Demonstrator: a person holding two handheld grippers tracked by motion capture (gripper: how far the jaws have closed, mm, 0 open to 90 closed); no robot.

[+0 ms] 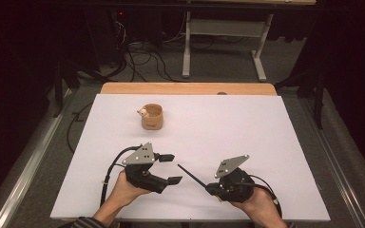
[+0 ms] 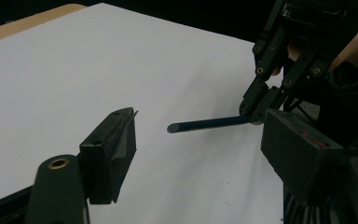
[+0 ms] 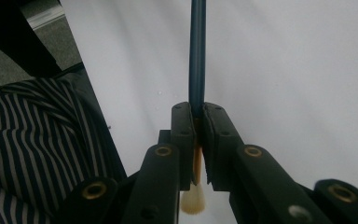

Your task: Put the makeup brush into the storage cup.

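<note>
Now: R gripper point(image 1: 212, 189) clamps brush point(image 1: 191, 176) near bristles, handle aimed up-left at L gripper point(image 1: 171, 167); L jaws released, flanking handle's free end w/o contact. Cup point(image 1: 152, 116) farther back.

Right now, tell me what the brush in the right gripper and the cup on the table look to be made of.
Brush: a smooth dark blue handle, probably painted wood or plastic; pale, soft bristles behind the jaws, fibre unclear. Cup: tan, matte wall, looks like wood or bamboo, though too small to confirm.
</note>
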